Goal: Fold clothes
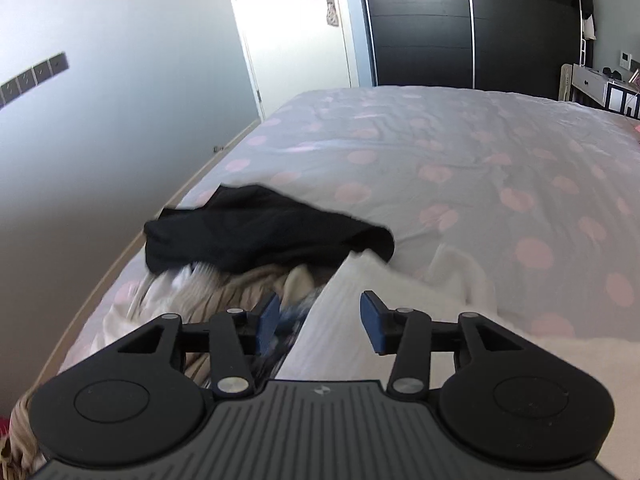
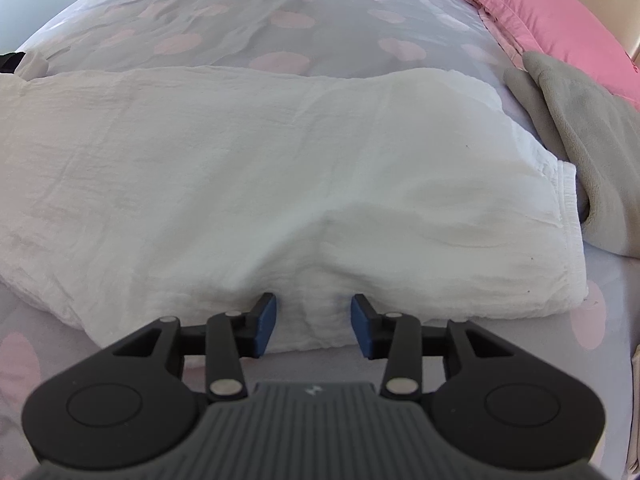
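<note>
Your right gripper [image 2: 313, 326] is spread wide, blue pads [image 2: 265, 330] on either side of a bunched fold at the near edge of the white garment [image 2: 260, 176], not pinching it. That garment lies flat across the dotted bedspread [image 2: 240, 20], its waistband end toward the grey fleece [image 2: 580, 152] and pink pillow [image 2: 540, 12]. Your left gripper [image 1: 320, 326] is spread too, holding nothing, over the white fabric beside the clothes pile [image 1: 224, 284] near the bed's left edge, with a black garment [image 1: 260, 228] on top.
</note>
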The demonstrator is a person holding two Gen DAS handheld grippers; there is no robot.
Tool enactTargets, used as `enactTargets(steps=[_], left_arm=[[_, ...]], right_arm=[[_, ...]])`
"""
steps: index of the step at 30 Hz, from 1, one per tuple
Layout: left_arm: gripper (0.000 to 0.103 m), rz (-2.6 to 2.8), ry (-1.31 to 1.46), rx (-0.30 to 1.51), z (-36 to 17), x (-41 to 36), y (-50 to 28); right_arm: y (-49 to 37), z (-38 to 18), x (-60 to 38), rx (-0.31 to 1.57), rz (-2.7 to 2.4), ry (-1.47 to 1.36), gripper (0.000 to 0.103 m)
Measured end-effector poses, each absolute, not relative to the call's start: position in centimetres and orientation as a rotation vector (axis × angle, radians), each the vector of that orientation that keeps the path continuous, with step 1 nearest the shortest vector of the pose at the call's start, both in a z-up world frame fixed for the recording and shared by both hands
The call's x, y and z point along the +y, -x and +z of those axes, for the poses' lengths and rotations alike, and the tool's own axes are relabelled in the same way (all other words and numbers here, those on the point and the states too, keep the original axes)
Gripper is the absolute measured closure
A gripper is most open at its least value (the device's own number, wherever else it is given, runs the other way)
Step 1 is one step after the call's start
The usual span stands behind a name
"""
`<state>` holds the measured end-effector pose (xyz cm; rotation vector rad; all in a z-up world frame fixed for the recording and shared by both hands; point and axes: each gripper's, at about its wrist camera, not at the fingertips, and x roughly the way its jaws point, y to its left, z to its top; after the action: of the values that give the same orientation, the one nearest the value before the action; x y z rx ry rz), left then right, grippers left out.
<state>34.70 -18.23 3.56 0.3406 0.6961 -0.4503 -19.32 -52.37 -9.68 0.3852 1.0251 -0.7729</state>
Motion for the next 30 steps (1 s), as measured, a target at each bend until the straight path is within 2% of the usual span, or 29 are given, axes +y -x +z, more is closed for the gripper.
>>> enactTargets(steps=[6,11,20,22,24,30], left_arm=[[0.061,-0.374,-0.165,0.813,3.8,-12.1,-32.3],[0.064,-0.378,0.035,0.905,2.2,-9.8,-32.5],[0.078,-0.345,0.157,0.931,-0.4,-9.5,-33.3],[0.092,-0.343,0.173,0.926,-0.8,-9.5,-33.4],[0.1,-0.36,0.185,0.904,-0.7,-9.4,-33.4],[0.101,-0.385,0.202,0.816,2.4,-8.6,-31.9]], right_arm=[[19.9,-9.2,-51.7,1.017,-0.76,-0.382,0.058],[19.9,-8.8,-50.8,1.008,-0.758,-0.368,0.057],[19.8,-8.1,-49.6,0.995,-0.75,-0.334,0.056],[19.6,-8.2,-49.5,1.0,-0.747,-0.324,0.056],[19.4,-8.3,-49.5,1.005,-0.746,-0.313,0.056],[19.6,-9.1,-50.1,1.032,-0.77,-0.326,0.056]])
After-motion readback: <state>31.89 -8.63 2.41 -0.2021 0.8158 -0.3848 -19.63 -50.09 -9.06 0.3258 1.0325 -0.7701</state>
